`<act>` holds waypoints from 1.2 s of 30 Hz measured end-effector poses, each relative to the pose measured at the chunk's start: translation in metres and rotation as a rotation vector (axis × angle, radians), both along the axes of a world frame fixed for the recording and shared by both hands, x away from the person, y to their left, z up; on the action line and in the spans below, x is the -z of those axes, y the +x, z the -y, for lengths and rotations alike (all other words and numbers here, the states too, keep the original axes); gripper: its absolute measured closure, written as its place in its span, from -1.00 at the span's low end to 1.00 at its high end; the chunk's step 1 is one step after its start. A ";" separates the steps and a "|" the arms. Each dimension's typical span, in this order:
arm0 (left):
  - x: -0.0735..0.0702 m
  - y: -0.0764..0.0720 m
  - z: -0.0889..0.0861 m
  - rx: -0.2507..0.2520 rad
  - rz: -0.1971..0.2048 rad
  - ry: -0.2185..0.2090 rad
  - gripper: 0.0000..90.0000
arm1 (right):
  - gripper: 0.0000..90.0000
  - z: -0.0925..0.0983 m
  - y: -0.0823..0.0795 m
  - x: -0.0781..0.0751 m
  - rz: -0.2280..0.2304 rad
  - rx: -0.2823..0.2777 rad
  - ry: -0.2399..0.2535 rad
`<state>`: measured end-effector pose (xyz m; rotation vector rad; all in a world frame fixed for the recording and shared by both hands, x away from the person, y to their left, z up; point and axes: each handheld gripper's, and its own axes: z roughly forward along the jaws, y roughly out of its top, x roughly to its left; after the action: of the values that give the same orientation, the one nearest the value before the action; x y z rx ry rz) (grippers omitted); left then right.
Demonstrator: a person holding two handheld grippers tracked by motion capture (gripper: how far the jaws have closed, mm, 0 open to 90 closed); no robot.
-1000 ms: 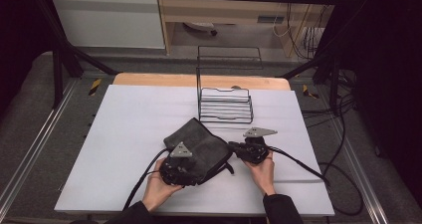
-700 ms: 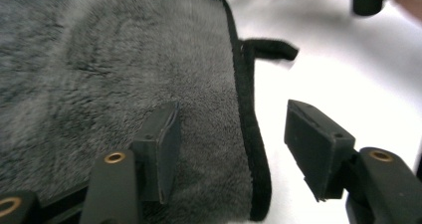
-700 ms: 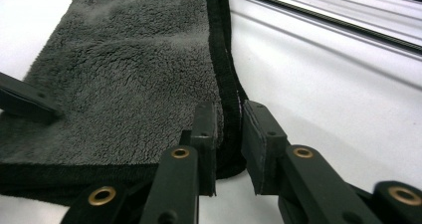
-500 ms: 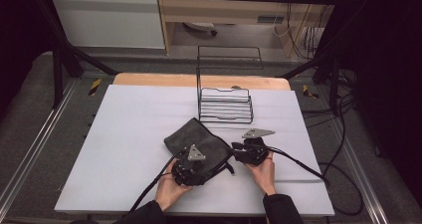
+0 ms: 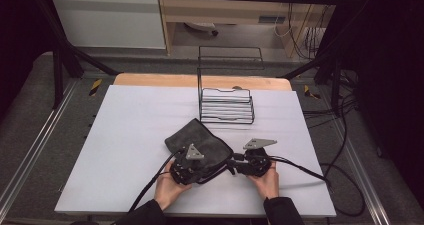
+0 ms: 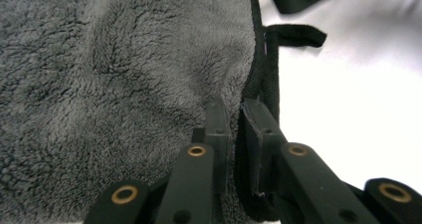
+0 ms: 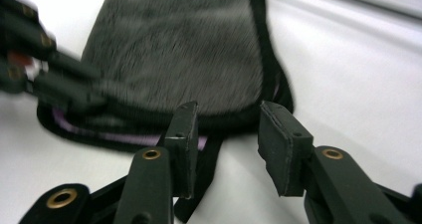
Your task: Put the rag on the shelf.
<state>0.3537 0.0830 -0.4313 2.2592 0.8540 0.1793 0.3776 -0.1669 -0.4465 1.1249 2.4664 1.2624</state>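
Grey towel (image 5: pixel 200 142): fleecy, folded, with black edge binding; it lies on the white table (image 5: pixel 125 135) near the 6 o'clock edge, just left of centre.
Long axis: runs from about 11 o'clock down to 5 o'clock in the high view, the broader rounded end toward 11.
Hanging loop (image 6: pixel 293 35): a black strap sticking out sideways from the bound edge onto bare table.
Left gripper (image 6: pixel 236 117): jaws nearly together, pinching the towel's black bound edge between them, at the towel's 6 o'clock end.
Right gripper (image 7: pixel 226 122): jaws spread apart with nothing between them, low over the table just beside the towel's 4 o'clock corner and its strap.
Hands: one behind each gripper, coming in from 6 o'clock.
Wire rack (image 5: pixel 225 105): black, standing at 12 o'clock of the towel, well apart from it.
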 end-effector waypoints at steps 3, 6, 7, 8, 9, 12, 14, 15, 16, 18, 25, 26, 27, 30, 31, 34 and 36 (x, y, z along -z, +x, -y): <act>-0.004 -0.002 -0.005 0.004 0.003 -0.016 0.82 | 0.51 -0.002 -0.002 0.005 -0.013 -0.018 -0.022; -0.011 -0.005 -0.014 0.007 0.004 -0.036 0.83 | 0.79 -0.004 -0.004 0.010 -0.030 -0.037 -0.030; -0.011 -0.005 -0.014 0.007 0.004 -0.036 0.83 | 0.79 -0.004 -0.004 0.010 -0.030 -0.037 -0.030; -0.012 -0.006 -0.017 0.011 0.007 -0.031 0.83 | 0.92 -0.005 -0.005 0.010 -0.040 -0.036 -0.032; -0.013 -0.007 -0.018 0.015 0.010 -0.027 0.83 | 0.96 -0.004 -0.005 0.009 -0.044 -0.033 -0.033; -0.016 -0.011 -0.026 0.029 0.008 -0.018 0.83 | 0.98 -0.003 -0.005 0.007 -0.043 -0.026 -0.033; -0.016 -0.014 -0.030 0.039 0.006 -0.007 0.84 | 0.98 -0.002 -0.007 0.003 -0.041 -0.031 -0.013; -0.016 -0.017 -0.034 0.054 0.008 0.010 0.84 | 0.98 -0.001 -0.007 0.001 -0.042 -0.037 0.001; -0.016 -0.017 -0.034 0.054 0.008 0.010 0.84 | 0.97 -0.001 -0.009 0.000 -0.047 -0.042 0.016; -0.015 -0.020 -0.038 0.076 0.003 0.035 0.84 | 0.93 0.000 -0.013 -0.002 -0.062 -0.070 0.042; -0.009 -0.022 -0.051 0.093 -0.023 -0.015 0.70 | 0.48 0.005 -0.018 -0.012 -0.006 -0.054 0.082; -0.010 -0.022 -0.055 0.079 -0.046 -0.043 0.59 | 0.42 0.004 -0.016 -0.012 -0.004 -0.049 0.085; -0.010 -0.022 -0.055 0.079 -0.046 -0.043 0.44 | 0.42 0.004 -0.016 -0.012 -0.004 -0.049 0.085; -0.017 -0.025 -0.066 0.006 -0.009 -0.061 0.12 | 0.15 -0.006 -0.008 -0.011 0.007 -0.029 0.090; -0.019 -0.025 -0.070 -0.019 0.003 -0.073 0.07 | 0.14 -0.010 -0.006 -0.010 0.003 -0.023 0.094; -0.018 -0.023 -0.077 -0.082 0.004 -0.077 -0.06 | 0.13 -0.020 0.001 -0.005 0.006 -0.013 0.054; -0.013 -0.021 -0.079 -0.112 -0.028 -0.088 -0.09 | 0.14 -0.022 0.003 -0.002 0.001 -0.008 0.039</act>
<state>0.3325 0.1615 -0.4187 2.1384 0.9857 0.1583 0.3809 -0.1446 -0.4441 1.1238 2.4585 1.3188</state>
